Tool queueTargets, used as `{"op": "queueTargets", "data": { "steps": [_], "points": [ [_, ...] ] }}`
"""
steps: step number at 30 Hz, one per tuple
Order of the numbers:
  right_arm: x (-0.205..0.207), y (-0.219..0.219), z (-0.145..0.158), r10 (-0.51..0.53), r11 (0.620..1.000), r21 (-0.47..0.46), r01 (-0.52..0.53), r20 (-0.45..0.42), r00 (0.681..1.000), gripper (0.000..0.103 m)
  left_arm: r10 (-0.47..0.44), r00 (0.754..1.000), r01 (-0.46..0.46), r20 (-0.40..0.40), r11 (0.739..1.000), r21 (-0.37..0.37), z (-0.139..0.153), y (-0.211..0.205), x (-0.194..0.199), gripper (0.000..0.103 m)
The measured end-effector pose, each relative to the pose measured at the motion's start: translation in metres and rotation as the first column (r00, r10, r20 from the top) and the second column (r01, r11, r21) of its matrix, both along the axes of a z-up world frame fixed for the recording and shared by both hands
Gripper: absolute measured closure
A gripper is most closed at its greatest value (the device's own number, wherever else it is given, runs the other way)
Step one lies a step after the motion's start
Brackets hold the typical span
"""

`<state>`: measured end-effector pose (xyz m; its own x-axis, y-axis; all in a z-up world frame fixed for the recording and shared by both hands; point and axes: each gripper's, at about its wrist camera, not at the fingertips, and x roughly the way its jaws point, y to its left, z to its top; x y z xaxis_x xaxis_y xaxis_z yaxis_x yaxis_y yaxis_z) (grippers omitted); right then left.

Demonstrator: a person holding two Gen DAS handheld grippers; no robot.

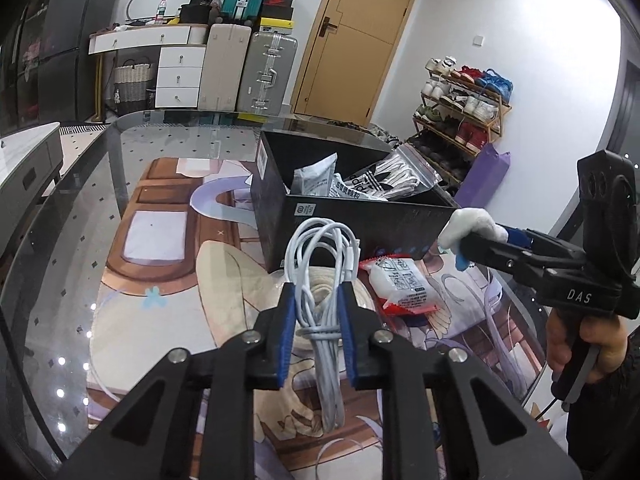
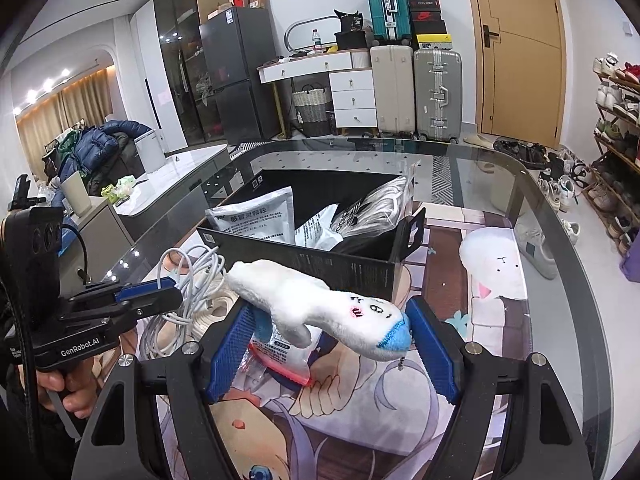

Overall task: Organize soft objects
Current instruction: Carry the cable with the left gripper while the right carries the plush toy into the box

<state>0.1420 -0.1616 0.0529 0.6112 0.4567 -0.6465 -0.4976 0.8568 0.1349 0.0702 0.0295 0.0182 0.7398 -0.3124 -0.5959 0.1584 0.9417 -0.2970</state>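
My left gripper (image 1: 318,300) is shut on a coiled white cable (image 1: 320,248), its blue pads squeezing the bundle just above the picture mat; from the right wrist view the same gripper (image 2: 168,296) shows at the left with the cable (image 2: 192,268). My right gripper (image 2: 330,312) is shut on a white plush toy (image 2: 320,304) with a blue tip, held crosswise between the pads. In the left wrist view that plush toy (image 1: 472,224) hangs by the near right corner of the black box (image 1: 352,220). The black box (image 2: 320,256) holds grey pouches and a zip bag.
A red and white packet (image 1: 400,284) lies on the mat in front of the box, under the plush toy. A white soft shape with a small face (image 2: 496,264) lies right of the box. The glass table's edge (image 2: 560,240) curves at the right; a shoe rack (image 1: 464,108) stands beyond.
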Motion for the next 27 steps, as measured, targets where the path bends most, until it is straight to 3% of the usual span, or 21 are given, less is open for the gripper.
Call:
{"op": "queueTargets", "data": {
  "steps": [14,27],
  "points": [
    [0.004,0.001,0.005,0.002,1.0,0.011,-0.002,0.024,1.0,0.025,0.004,0.995,-0.002,0.099,1.0,-0.018,0.039,0.005,-0.012,0.087],
    [0.025,0.013,0.019,-0.008,1.0,-0.006,0.009,0.051,0.999,0.025,0.001,0.986,0.005,0.167,0.999,-0.037,0.081,0.01,0.024,0.087]
  ]
}}
